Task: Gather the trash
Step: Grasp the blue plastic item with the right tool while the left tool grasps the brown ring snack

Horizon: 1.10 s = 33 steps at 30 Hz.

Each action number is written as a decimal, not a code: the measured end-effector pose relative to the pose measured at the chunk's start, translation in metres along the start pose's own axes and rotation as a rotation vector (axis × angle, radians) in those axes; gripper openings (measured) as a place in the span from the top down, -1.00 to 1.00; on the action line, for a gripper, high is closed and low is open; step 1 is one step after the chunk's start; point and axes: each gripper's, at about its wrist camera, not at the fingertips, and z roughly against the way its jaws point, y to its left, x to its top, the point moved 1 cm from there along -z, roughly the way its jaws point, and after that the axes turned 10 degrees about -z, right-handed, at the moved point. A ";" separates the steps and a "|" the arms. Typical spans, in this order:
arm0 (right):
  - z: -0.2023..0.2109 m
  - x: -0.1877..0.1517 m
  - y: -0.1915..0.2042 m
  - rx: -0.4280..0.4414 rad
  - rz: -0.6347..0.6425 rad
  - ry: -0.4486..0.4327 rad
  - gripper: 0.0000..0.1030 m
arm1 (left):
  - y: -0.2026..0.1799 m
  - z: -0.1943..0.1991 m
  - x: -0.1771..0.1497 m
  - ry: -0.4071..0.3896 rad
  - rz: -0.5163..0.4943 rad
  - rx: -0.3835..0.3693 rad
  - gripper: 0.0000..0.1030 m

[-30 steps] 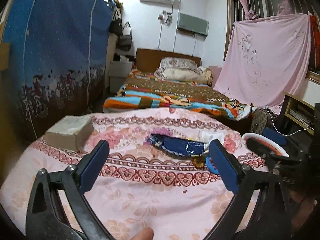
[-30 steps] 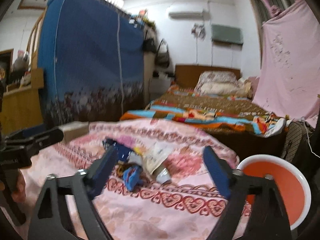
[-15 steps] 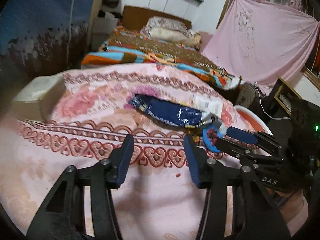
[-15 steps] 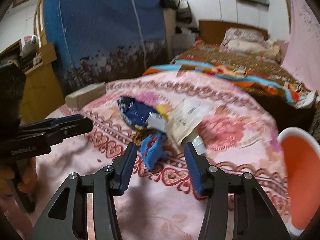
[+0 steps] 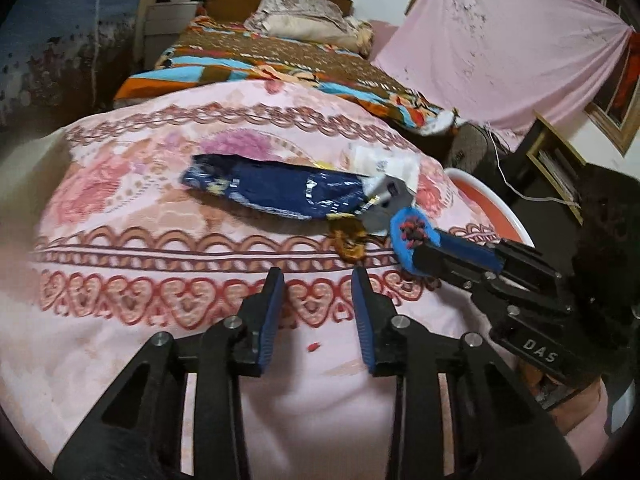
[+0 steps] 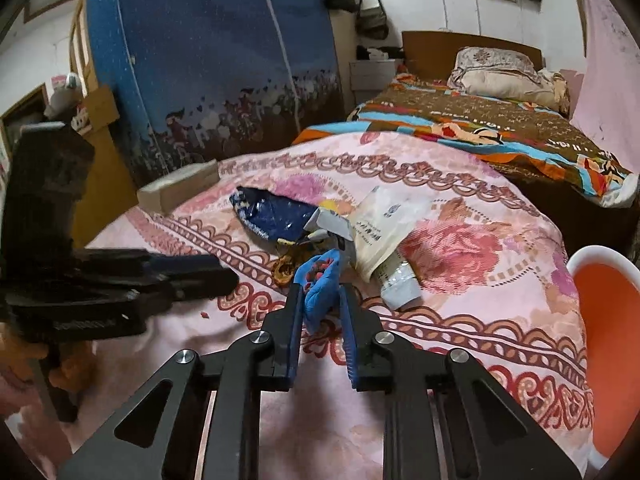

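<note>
On the cloth-covered table the trash sits in one heap near the middle: the snack bag at its 10 o'clock edge, the paper packet at 2 o'clock lying over the tube, the small twisted wrapper at 7 o'clock, and the crumpled wrapper at 6 o'clock, nearest the right wrist camera. A box lies on the table's edge at 10 o'clock, well apart from the heap, with the wardrobe behind it. The basin stands beside the table at 3 o'clock, and the bed lies beyond the table at 1 o'clock.
</note>
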 end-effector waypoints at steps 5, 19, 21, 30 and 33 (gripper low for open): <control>0.016 0.002 -0.008 -0.006 -0.038 -0.069 0.69 | -0.010 -0.015 0.011 0.030 -0.036 0.004 0.65; 0.025 0.004 -0.030 0.029 -0.146 -0.097 0.69 | -0.023 -0.035 0.026 0.080 -0.100 0.081 0.86; 0.027 0.003 -0.031 0.033 -0.149 -0.106 0.69 | -0.023 -0.031 0.025 0.070 -0.096 0.071 0.86; 0.055 -0.001 -0.032 0.052 -0.145 -0.236 0.69 | -0.046 0.016 0.017 -0.129 -0.152 0.067 0.86; 0.074 -0.004 -0.034 0.061 -0.149 -0.318 0.69 | -0.059 0.033 0.020 -0.220 -0.187 0.077 0.86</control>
